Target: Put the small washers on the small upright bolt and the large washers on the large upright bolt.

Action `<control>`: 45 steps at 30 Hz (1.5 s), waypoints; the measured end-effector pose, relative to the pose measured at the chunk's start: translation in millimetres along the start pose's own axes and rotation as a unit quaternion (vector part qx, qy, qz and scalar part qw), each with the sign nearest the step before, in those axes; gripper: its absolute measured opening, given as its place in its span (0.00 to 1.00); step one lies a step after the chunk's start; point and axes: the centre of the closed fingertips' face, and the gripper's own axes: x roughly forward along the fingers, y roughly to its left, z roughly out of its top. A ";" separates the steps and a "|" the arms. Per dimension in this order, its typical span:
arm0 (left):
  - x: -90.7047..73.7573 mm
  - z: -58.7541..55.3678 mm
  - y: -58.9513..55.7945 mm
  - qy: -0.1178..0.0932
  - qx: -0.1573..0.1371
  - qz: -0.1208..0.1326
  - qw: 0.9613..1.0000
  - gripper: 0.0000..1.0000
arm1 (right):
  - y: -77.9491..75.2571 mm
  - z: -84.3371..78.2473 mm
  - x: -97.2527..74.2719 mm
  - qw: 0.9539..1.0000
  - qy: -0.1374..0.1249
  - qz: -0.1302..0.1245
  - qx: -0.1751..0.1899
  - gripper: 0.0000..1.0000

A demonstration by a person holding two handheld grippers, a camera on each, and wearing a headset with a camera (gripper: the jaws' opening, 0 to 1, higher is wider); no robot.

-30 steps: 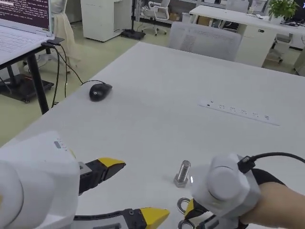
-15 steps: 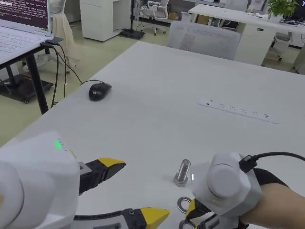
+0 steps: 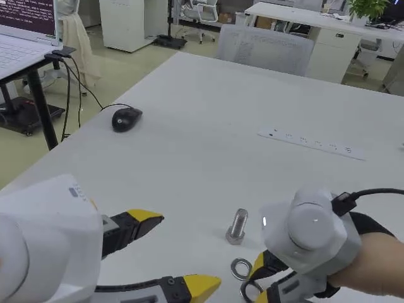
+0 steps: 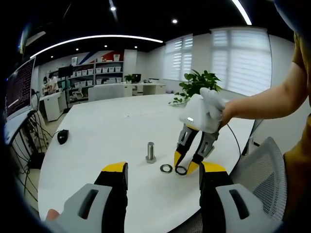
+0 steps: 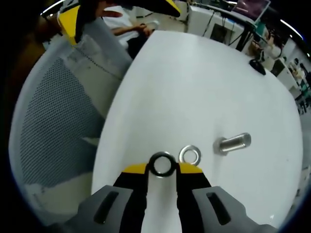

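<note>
Low in the right gripper view, pinches one washer in right gripper, leaves second washer beside bare bolt; holds left gripper wide. Barely started, seemingly.

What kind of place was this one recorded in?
Most likely an open-plan office: a white table with a computer mouse and power strip, a mesh office chair, and more desks behind.

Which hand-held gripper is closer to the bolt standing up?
Right. The right hand-held gripper sits just beside the bolt, holding a washer; the left hand-held gripper is farther back, open.
</note>
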 end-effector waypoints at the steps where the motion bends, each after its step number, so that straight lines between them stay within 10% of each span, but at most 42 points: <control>1: 0.1 0.0 0.2 0.000 0.000 0.000 1.000 0.58 | -1.6 0.5 -2.5 1.000 -0.001 -0.003 0.000 0.22; 28: 8.7 -0.8 1.5 0.011 0.002 -0.010 1.000 0.59 | -74.2 26.7 -51.5 0.997 -0.019 -0.072 -0.014 0.22; 45: 7.0 -3.0 11.0 0.010 -0.012 0.006 1.000 0.58 | -99.6 33.1 -33.5 0.998 -0.004 -0.053 -0.027 0.22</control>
